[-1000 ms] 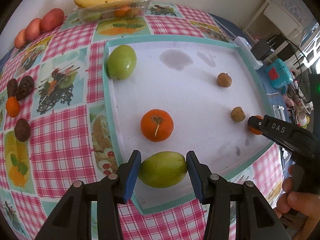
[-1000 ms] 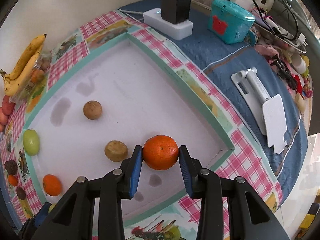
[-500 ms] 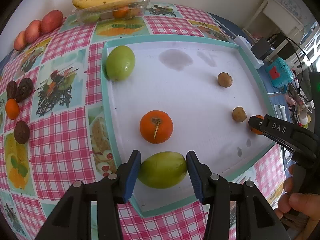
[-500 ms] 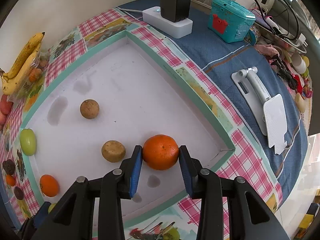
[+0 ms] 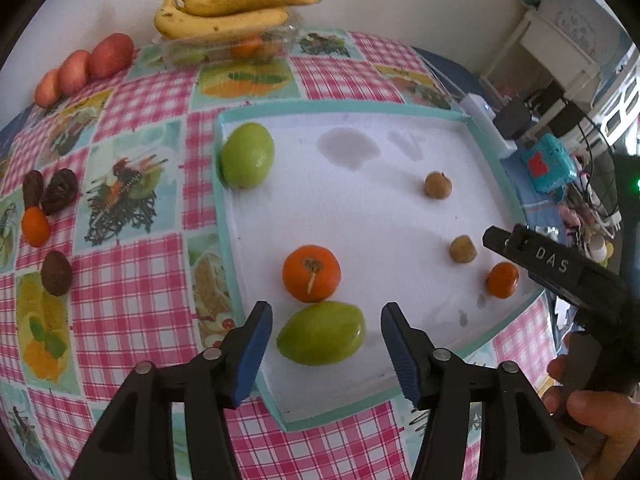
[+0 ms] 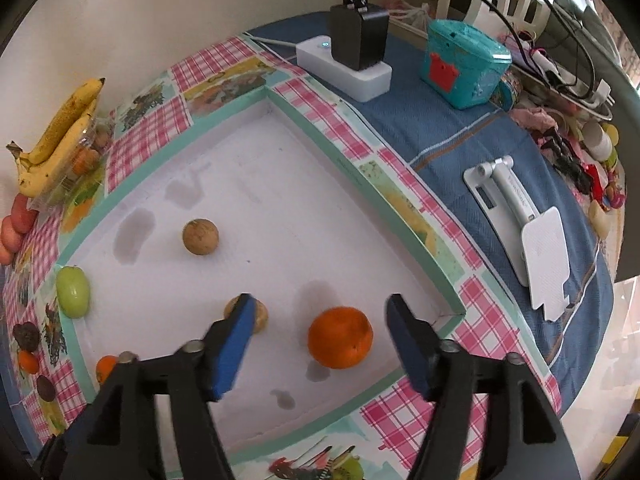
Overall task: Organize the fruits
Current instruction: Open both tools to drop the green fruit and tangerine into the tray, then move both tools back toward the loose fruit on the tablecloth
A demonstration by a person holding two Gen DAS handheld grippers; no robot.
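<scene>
Left wrist view: left gripper (image 5: 326,334) spread wide, blue pads (image 5: 256,354) clear of both flanks of green mango (image 5: 321,333), gap visible each side. Mango lying on white tray (image 5: 360,196) floor near 6 o'clock rim, touching orange with stem (image 5: 311,273) at its 12 o'clock. Second green fruit (image 5: 247,155) tucked into tray corner at 10 o'clock. Two small brown fruits (image 5: 438,185) at 2–3 o'clock, small orange (image 5: 502,279) at 4 o'clock just beside tip of right gripper body marked DAS.

Outside tray, seen clearly only here: bananas (image 5: 228,12) on clear box at 12 o'clock, three red fruits (image 5: 86,68) at 11 o'clock, dark fruits and a tiny orange at 9 o'clock on checked cloth (image 5: 132,288).

Right wrist view: right gripper (image 6: 318,340) likewise spread, small orange (image 6: 340,337) resting on tray floor between pads, touching neither. Left pad (image 6: 232,346) overlapping one brown fruit (image 6: 260,318); other brown fruit (image 6: 200,237) well apart at 11 o'clock. Shown only here in detail: white power strip with black charger (image 6: 359,42), teal box (image 6: 464,65), white stand (image 6: 520,224) on blue cloth at 1–3 o'clock. Mango between left pads not visible from this side.
</scene>
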